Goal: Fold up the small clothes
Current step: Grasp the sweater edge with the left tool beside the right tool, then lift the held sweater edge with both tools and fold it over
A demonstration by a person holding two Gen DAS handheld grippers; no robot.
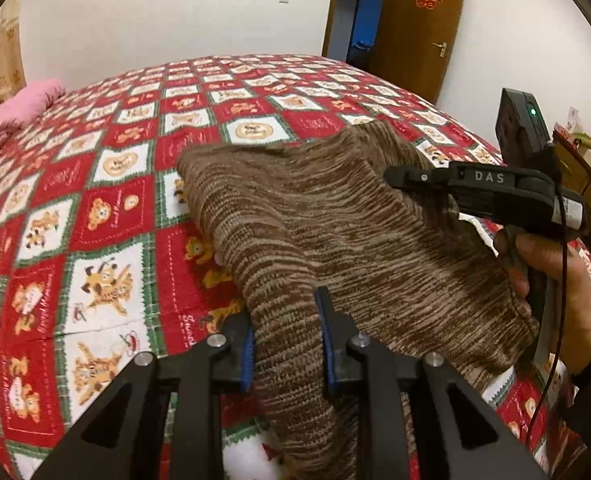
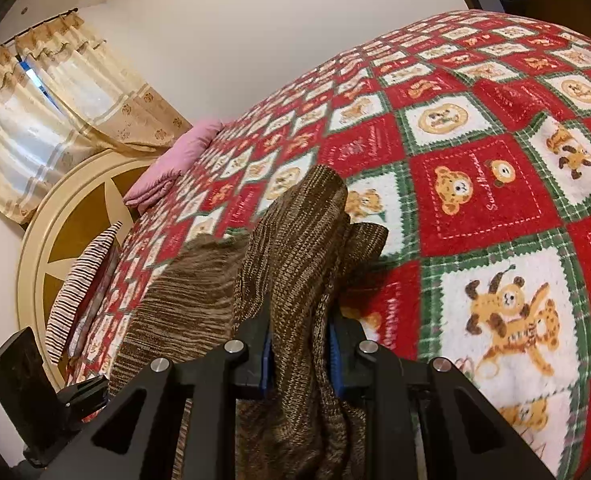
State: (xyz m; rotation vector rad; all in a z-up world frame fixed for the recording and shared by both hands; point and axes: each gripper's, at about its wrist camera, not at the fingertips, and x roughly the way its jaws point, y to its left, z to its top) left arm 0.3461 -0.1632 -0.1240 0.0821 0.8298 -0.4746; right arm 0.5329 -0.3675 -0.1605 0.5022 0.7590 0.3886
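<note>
A brown striped knit garment (image 1: 335, 236) is held above the red patterned bedspread (image 1: 107, 208). My left gripper (image 1: 285, 344) is shut on one bunched edge of it, the cloth pinched between the blue pads. My right gripper (image 2: 300, 354) is shut on another bunched part of the garment (image 2: 295, 248), which drapes over and below the fingers. In the left wrist view the right gripper (image 1: 399, 178) shows at the right, held by a hand, its tip against the garment's upper right edge.
A folded pink blanket (image 1: 19, 112) lies at the bed's far left corner. A striped pillow (image 2: 83, 280) leans by the round headboard (image 2: 47, 216). Curtains (image 2: 55, 108) hang behind. A brown door (image 1: 419, 24) stands beyond the bed.
</note>
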